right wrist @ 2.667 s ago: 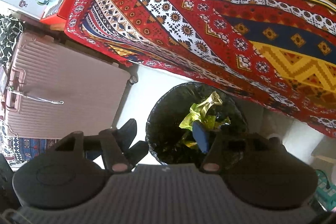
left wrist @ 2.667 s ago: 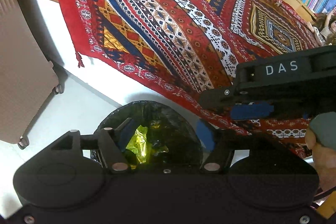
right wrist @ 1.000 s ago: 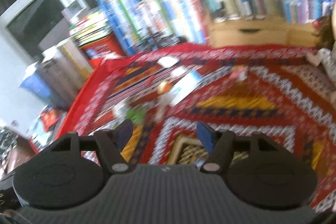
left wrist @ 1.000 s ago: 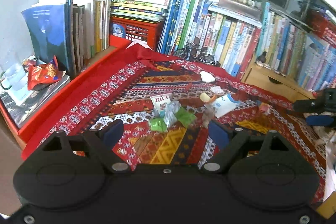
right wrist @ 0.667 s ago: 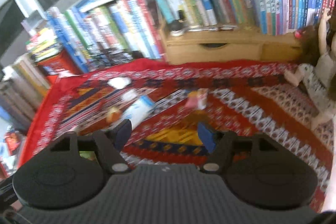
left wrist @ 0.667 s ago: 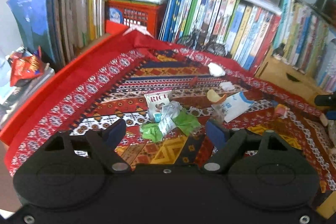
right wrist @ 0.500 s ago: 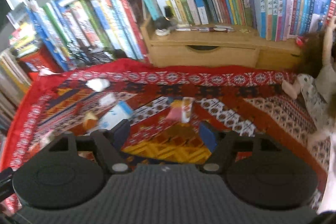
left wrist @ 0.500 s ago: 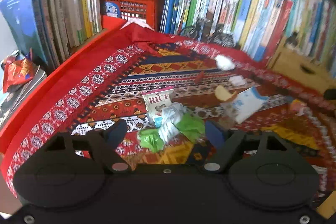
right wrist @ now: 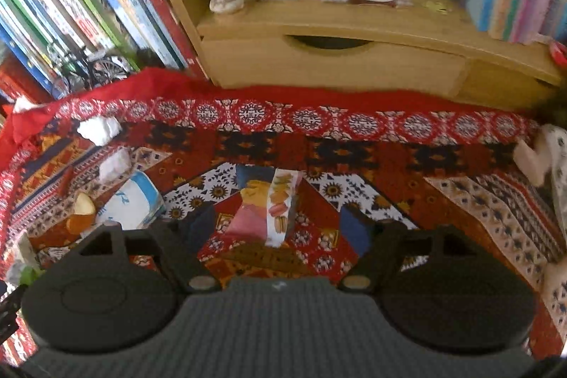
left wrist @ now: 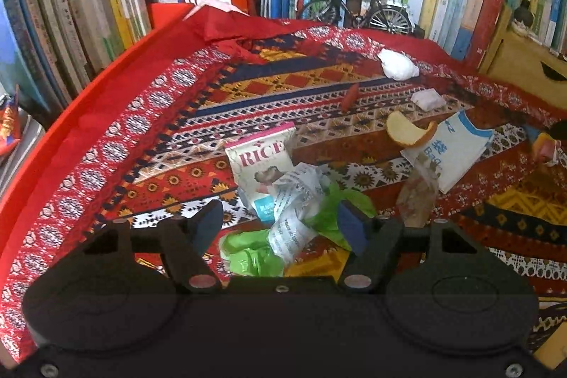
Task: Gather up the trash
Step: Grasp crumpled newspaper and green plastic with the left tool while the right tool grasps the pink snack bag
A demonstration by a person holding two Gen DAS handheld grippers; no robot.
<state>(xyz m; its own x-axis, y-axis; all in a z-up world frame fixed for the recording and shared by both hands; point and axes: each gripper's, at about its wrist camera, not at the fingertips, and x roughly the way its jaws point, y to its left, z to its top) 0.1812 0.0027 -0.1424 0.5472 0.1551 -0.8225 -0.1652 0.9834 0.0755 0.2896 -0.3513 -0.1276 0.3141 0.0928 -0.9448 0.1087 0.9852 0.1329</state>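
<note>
Now approaching pickups: left gripper (left wrist: 280,222) fingers wide, empty, over green wrapper (left wrist: 255,254) and crumpled receipt (left wrist: 294,211) just below rice packet (left wrist: 262,162); needs lowering and closing. Right gripper (right wrist: 280,229) wide, empty, straddling pink snack wrapper (right wrist: 265,211). Tissues (left wrist: 397,66), blue-white pouch (left wrist: 450,151) beyond rice packet, nothing blocking.

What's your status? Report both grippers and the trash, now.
Left gripper open over crumpled receipt and green wrapper. Right gripper open, lined up on pink snack packet. Nothing held. Nothing blocking either.
</note>
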